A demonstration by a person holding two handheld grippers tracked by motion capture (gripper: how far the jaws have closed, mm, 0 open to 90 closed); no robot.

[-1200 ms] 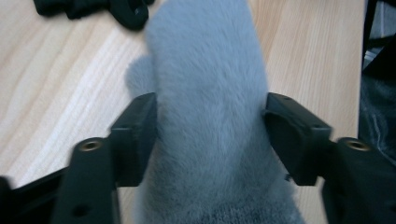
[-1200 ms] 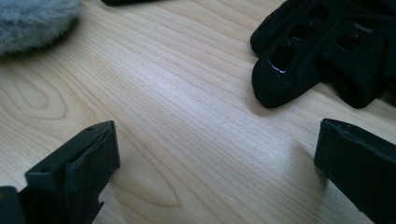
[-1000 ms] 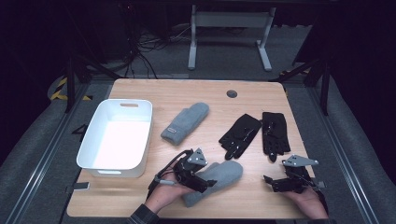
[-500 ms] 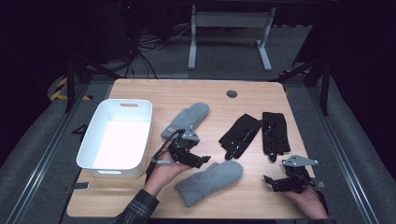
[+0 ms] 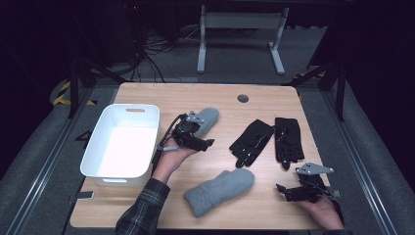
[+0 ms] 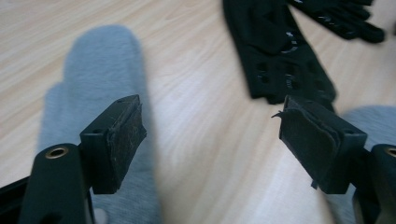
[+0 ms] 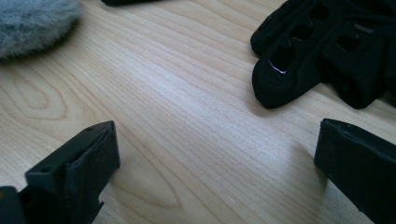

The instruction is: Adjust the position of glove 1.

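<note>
Your left gripper [image 5: 199, 143], jaws just widening and empty, is leaving the near grey mitten [image 5: 220, 191] for the far mitten [image 5: 208, 117]; your right gripper [image 5: 293, 192] is waiting open, empty.

A light wooden table [image 5: 147, 215] stands on grey carpet [image 5: 39, 161] in a dark room, white desk legs [image 5: 240, 39] behind.

In the high view the wooden table [image 5: 205, 98] is evenly lit from above while the room around it falls to near black, and the white bin [image 5: 122, 147] at centre left glares, its floor washed out. The left gripper view is motion-blurred, the grey mitten [image 6: 102, 84] and black glove [image 6: 275, 56] soft; the right gripper view is sharper, with soft shadows beneath its jaws.
</note>
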